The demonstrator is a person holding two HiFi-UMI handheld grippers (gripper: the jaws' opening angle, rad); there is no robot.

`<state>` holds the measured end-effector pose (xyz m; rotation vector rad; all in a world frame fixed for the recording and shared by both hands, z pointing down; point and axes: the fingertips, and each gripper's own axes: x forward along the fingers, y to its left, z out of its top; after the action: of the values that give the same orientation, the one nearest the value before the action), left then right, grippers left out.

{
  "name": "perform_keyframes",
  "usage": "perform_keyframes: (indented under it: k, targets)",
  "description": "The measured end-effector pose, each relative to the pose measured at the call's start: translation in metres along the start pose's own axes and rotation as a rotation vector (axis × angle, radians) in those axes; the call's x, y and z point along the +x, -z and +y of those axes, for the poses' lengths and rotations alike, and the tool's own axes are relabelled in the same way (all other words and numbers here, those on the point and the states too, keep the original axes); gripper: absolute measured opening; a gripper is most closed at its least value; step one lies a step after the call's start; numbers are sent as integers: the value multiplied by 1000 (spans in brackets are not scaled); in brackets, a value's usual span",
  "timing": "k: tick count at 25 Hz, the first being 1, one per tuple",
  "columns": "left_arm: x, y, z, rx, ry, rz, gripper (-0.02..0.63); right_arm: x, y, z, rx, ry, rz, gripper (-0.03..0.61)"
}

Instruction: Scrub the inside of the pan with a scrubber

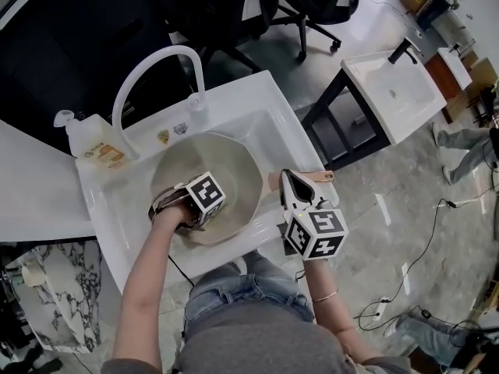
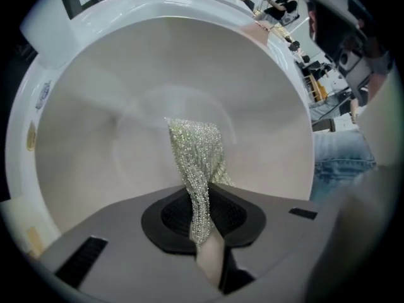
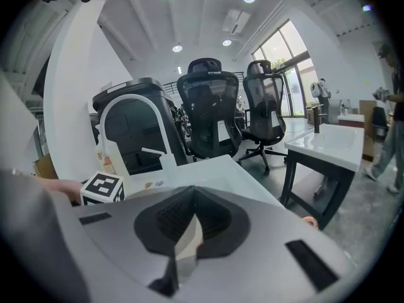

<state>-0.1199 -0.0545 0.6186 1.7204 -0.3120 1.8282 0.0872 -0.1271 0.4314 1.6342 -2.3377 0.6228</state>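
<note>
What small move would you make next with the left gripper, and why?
Probably sweep the scrubber sideways across the pan floor: the left gripper is shut on it, its mesh seems to rest on the base, and the right gripper holds the handle.

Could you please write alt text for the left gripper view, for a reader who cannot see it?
The left gripper is shut on a strip of silvery mesh scrubber that lies against the inside of a pale, round pan. The pan sits in a white sink, with blue jeans visible at the right edge.
</note>
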Motion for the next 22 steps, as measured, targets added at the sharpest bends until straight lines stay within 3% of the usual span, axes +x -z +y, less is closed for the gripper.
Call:
perform_keyframes:
  k: [13, 17, 22]
  targets:
    - [-15, 28, 56, -7, -282, 110, 61, 13, -8, 11, -27, -58, 1, 11]
    - [-27, 28, 79, 8, -428, 115, 61, 13, -9, 10, -31, -66, -2, 11]
    - [-48, 26, 104, -27, -613, 54, 61, 11, -11, 8, -32, -72, -7, 11]
